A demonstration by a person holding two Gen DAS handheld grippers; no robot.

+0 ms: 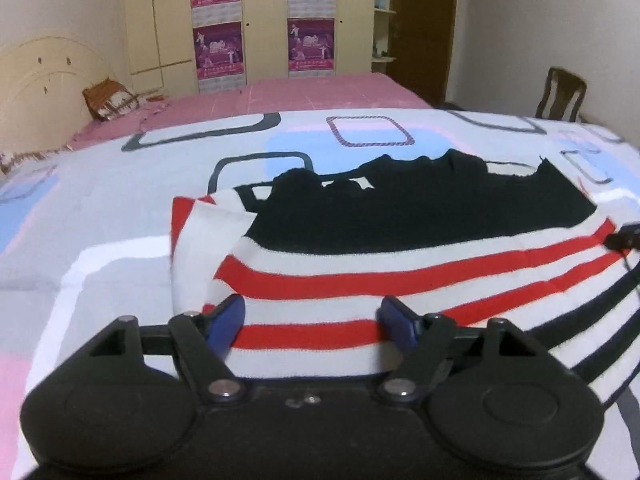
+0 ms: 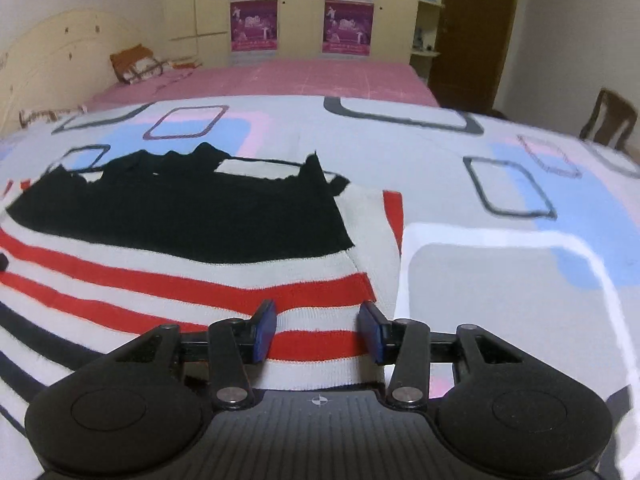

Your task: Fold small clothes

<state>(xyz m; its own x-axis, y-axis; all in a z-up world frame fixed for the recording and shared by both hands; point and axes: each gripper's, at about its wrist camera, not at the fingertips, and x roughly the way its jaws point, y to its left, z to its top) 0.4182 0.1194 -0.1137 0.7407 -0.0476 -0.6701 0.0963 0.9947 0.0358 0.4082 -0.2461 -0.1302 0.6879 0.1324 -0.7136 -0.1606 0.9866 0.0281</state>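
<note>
A small knit sweater [image 1: 400, 276], black at the top with red, white and black stripes below, lies flat on the patterned bedspread [image 1: 100, 208]. Its left sleeve [image 1: 204, 240] is folded in over the body. My left gripper [image 1: 312, 316] is open over the sweater's near left part, blue fingers [image 1: 228, 320] spread above the striped knit. In the right wrist view the same sweater [image 2: 180, 248] fills the left half, with its right sleeve [image 2: 380, 236] folded in. My right gripper [image 2: 318, 326] is open over the sweater's near right edge.
The bedspread [image 2: 500, 280] with square patterns covers the near bed. Behind it lies a pink bed [image 1: 304, 92] with a pillow [image 1: 110, 98] by the headboard. A wardrobe with purple posters [image 1: 264, 20] stands at the back. A wooden chair [image 1: 560, 94] stands at the right.
</note>
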